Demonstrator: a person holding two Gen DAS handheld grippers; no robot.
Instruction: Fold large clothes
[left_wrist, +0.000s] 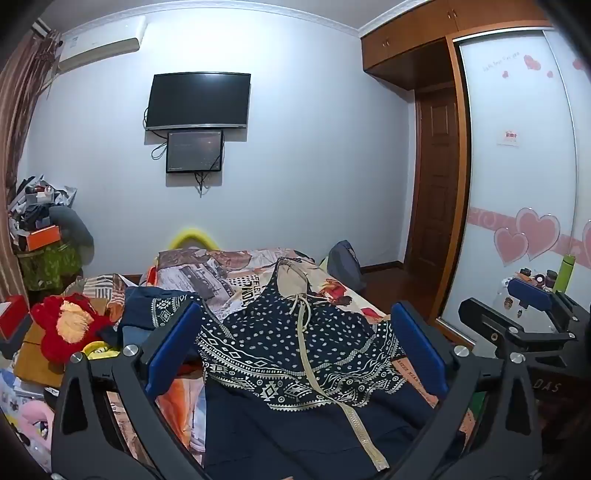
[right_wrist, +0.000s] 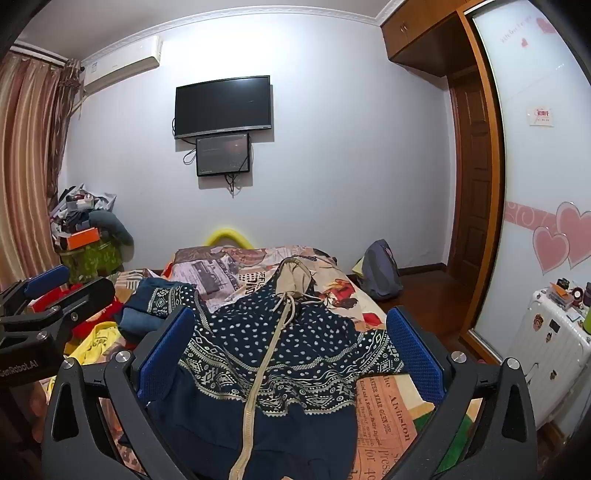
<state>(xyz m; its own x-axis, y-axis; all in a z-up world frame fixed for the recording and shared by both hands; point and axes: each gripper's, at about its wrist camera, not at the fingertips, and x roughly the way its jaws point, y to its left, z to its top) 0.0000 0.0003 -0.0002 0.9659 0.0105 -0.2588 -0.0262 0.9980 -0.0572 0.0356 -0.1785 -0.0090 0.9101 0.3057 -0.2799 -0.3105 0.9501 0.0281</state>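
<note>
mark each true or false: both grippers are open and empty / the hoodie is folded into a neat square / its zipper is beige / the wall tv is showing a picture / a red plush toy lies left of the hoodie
1. Both grippers open and empty: true. The left gripper and right gripper stand wide with nothing between the fingers.
2. Hoodie folded square: false. The hoodie lies spread out on the bed.
3. Beige zipper: true; see the zipper.
4. TV showing a picture: false. The TV is dark.
5. Red plush toy left of the hoodie: true; the red plush toy.
</note>
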